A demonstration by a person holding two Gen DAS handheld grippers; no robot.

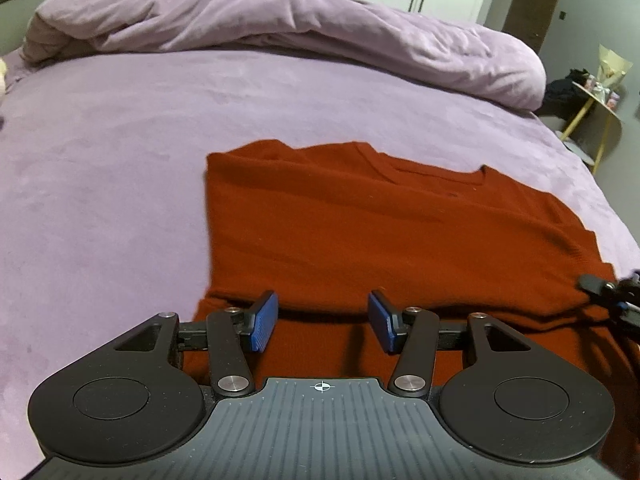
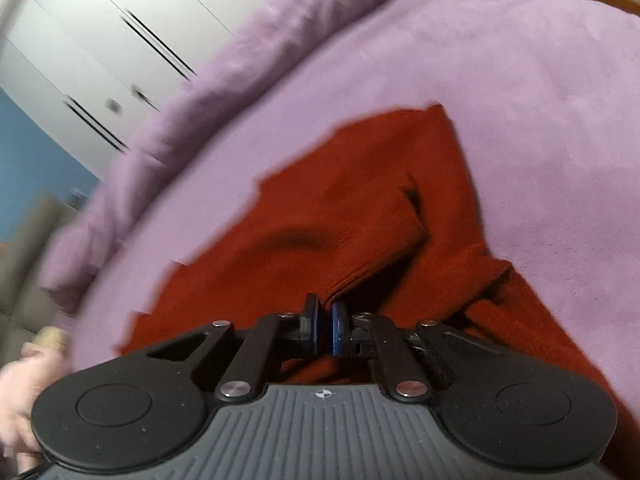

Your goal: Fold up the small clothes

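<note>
Blue-padded fingers of the left gripper stand wide apart just above the near edge of the red sweater, gripping nothing. That sweater lies partly folded on the lilac bedsheet, neckline away from the camera, with a bunched lilac duvet well behind it. Further right, the right gripper has its pads almost together at a raised fold of the sweater; whether cloth is pinched between them cannot be told through the blur.

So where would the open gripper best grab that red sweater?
Probably the doubled fold edge of the red sweater, right ahead of the open left gripper. Come in low from the near side; that edge sits raised off the bed, so one finger can slide beneath.
</note>
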